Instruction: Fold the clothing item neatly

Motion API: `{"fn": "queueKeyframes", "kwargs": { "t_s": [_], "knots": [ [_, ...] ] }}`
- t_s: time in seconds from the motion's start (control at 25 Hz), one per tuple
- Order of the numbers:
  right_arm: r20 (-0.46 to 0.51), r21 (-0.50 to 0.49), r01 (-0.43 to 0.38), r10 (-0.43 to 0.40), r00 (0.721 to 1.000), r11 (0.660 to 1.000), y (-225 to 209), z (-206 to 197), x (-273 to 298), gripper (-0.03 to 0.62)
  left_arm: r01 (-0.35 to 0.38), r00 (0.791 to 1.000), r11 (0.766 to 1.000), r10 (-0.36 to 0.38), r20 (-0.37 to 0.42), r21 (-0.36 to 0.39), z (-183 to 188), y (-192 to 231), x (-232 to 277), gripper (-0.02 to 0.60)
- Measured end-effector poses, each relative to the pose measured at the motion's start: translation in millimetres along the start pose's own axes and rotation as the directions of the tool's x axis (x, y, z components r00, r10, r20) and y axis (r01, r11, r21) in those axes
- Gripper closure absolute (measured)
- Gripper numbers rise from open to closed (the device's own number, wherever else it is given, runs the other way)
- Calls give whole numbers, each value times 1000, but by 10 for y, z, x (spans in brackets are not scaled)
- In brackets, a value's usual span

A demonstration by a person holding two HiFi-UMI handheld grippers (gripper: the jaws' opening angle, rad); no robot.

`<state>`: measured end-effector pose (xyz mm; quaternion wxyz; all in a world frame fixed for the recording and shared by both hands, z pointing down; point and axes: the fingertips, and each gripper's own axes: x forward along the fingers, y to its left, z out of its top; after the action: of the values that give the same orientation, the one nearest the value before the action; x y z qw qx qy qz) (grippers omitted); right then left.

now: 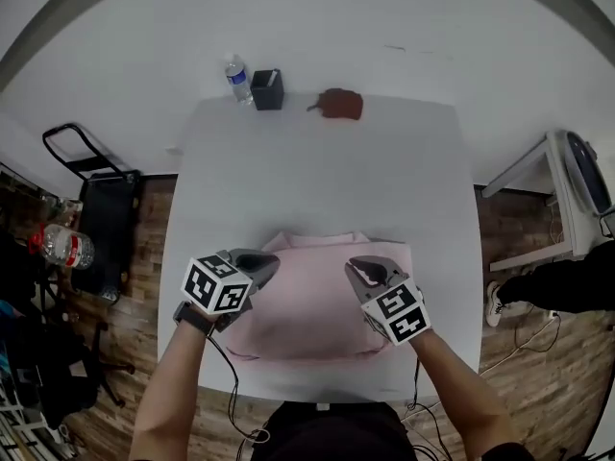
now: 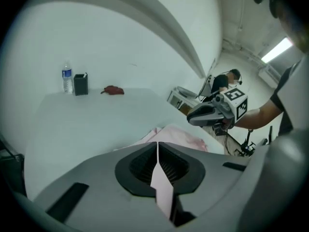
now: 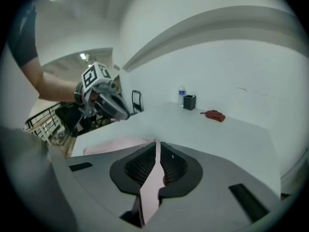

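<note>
Lying on the near part of the white worktop [image 1: 317,171], the pink garment [image 1: 322,315] is held at two places. The left gripper [image 1: 261,264] has its jaws closed on a thin fold of the pink cloth, and the right gripper [image 1: 369,273] does the same. At the far edge stands a clear water bottle [image 1: 237,78]; its blue label is too small to read. Just beside it is a black open box [image 1: 267,90], whose content I cannot tell.

White table [image 1: 317,161]: pink garment [image 1: 307,320], bottle [image 1: 237,78], box [image 1: 267,90], pouch [image 1: 340,104]
</note>
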<state>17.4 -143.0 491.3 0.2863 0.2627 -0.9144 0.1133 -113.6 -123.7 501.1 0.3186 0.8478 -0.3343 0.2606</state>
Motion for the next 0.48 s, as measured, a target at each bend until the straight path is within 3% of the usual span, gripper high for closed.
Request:
{"fn": "queueKeyframes", "kwargs": {
  "t_s": [0.12, 0.24, 0.48],
  "knots": [
    [85, 74, 13, -19, 996, 997, 239, 224, -264, 559, 4, 990, 1000, -5, 144, 9, 86, -463, -214, 572],
    [157, 132, 1, -22, 987, 991, 509, 412, -544, 562, -5, 959, 999, 17, 282, -43, 150, -930, -430, 575],
    [232, 138, -43, 10, 973, 989, 1124, 616, -1025, 577, -32, 894, 991, 86, 440, -129, 132, -1715, -860, 575]
  ]
}}
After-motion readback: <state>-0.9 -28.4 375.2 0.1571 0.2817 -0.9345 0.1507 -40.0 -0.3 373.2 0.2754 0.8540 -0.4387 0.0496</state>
